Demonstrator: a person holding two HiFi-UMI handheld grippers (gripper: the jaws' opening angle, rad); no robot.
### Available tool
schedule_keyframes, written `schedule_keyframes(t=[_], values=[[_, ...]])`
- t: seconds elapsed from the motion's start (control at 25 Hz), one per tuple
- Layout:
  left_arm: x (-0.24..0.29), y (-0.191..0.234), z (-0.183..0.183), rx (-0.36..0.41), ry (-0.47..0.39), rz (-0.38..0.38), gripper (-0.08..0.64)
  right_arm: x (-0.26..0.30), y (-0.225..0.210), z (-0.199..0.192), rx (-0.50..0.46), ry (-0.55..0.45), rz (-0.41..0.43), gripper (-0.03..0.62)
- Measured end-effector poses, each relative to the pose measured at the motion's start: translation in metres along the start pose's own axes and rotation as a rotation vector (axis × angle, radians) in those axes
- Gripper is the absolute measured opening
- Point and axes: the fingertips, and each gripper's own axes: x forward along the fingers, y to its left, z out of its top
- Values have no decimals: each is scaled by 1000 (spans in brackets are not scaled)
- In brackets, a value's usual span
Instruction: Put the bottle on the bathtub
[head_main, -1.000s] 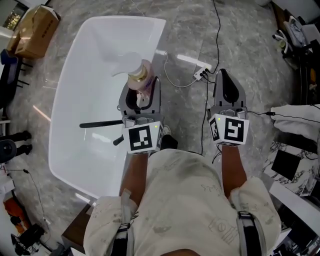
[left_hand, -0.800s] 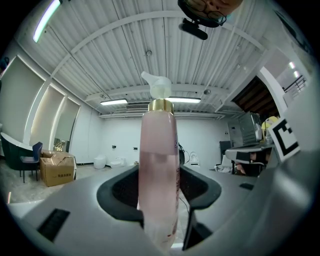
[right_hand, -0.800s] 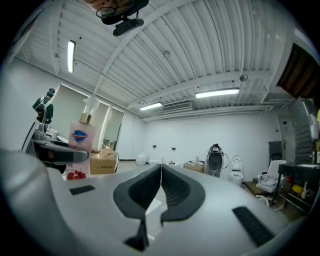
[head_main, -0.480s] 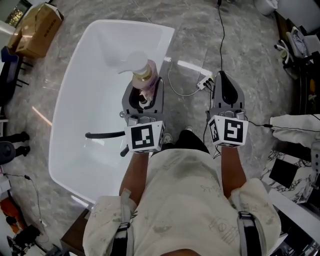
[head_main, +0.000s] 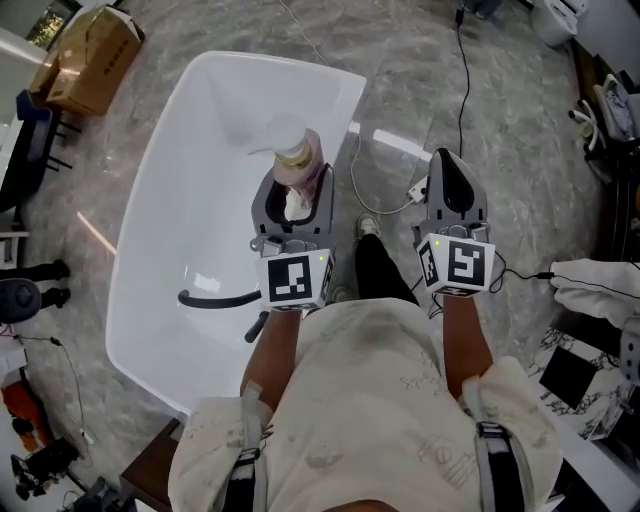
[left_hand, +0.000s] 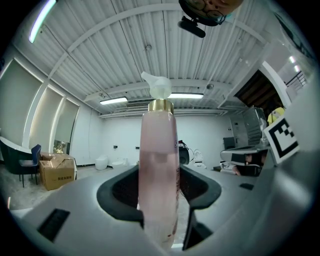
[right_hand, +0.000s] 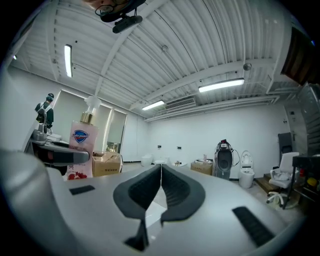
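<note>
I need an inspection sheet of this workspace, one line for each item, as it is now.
Surface: white bathtub on grey marble floor.
Job's things: pink pump bottle, upright, held over the bathtub.
Clutter: black bar inside the bathtub.
Grippers: left tongs shut on the bottle; right tongs shut, empty.
Cables: black cable and white power strip on the floor.
Surroundings: cardboard box beyond the bathtub.

The bottle (left_hand: 159, 170) is coloured pale pink, collared gold and topped white; the bathtub (head_main: 190, 200) is seen white, the floor (head_main: 500, 130) apparently grey-marbled.
</note>
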Motion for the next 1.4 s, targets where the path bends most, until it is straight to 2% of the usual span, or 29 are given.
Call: schedule_keyframes(t=[0.28,0.64,0.8,1.16,1.4], values=[[78,4,-27,-14,35,41,229,81,-34,-28,44,57,64,-9],[151,21,-115,-32,188,82,229,162,-23,-85,94,147,209,-9],[169,31,-152,-56,265,115,229,180,-21,-111,113,186,255,-9],[211,44,-235,-97,401,157,229,208,-32,-178,147,287,279,-9],[235,51,-283,-101,461,213,229,220,-35,-200,133,340,305,-9]])
